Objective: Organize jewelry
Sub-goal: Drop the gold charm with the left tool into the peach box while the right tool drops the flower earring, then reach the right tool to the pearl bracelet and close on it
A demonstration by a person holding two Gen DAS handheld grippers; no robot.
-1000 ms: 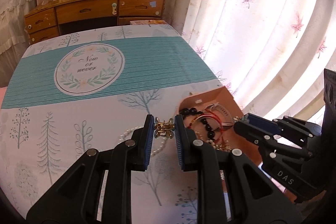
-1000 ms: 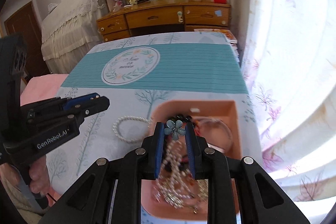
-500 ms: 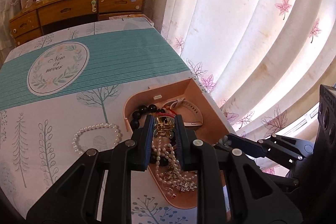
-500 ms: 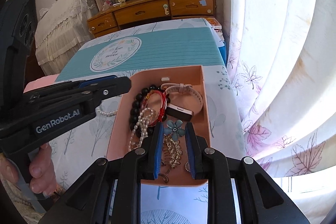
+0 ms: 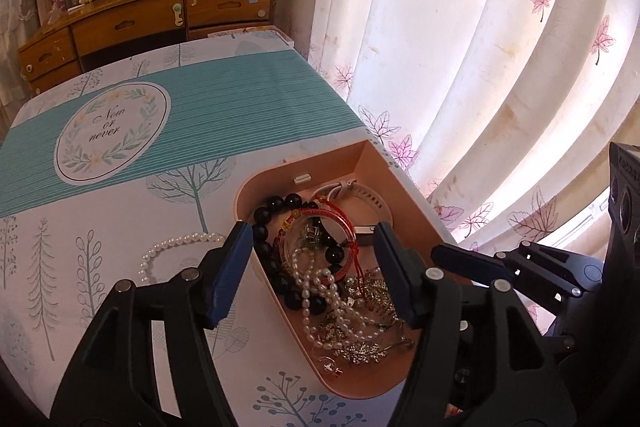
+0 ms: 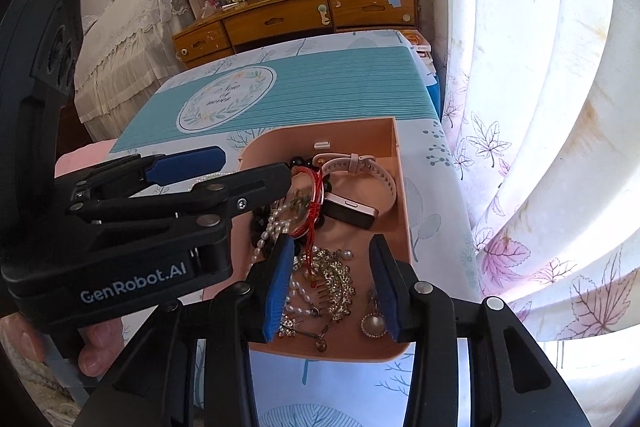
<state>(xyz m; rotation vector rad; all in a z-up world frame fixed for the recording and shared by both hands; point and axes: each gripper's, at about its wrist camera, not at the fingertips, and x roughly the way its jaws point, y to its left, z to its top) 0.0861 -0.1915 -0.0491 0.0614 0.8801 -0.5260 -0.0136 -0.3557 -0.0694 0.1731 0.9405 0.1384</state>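
The left gripper (image 5: 314, 279) has just been opening: its 2 blue-padded jaws now stand spread with nothing between the pads, where half a second ago they pinched a small gold hair claw. That gold claw (image 5: 311, 234) now appears to lie inside the ring of the red cord bracelet (image 5: 328, 223), below and slightly ahead of the open jaws, though glare makes it hard to be sure. The right gripper (image 6: 329, 289) has also just been opening, and its jaws are parted and empty; the small blue flower clip they held a moment ago is out of their grasp, and I cannot pick it out among the pieces below.

Both drops mean 2 more items are in the peach-pink rounded plastic tray (image 5: 362, 155), so this part of the sorting looks finished.

Directly under the right jaws lie a silver rhinestone hair comb (image 6: 334, 277) and a round silver pendant (image 6: 374, 325). Further out in the tray are a strand of white pearls (image 5: 320, 291), a black bead bracelet (image 5: 276, 207) and a pale pink fitness band (image 6: 352, 187), all tangled close together.

Outside the tray, 1 white pearl bracelet (image 5: 176, 247) lies on the tree-printed tablecloth (image 5: 100, 211), just beside the left jaw and near the tray's wall. It is probably the next piece to collect.
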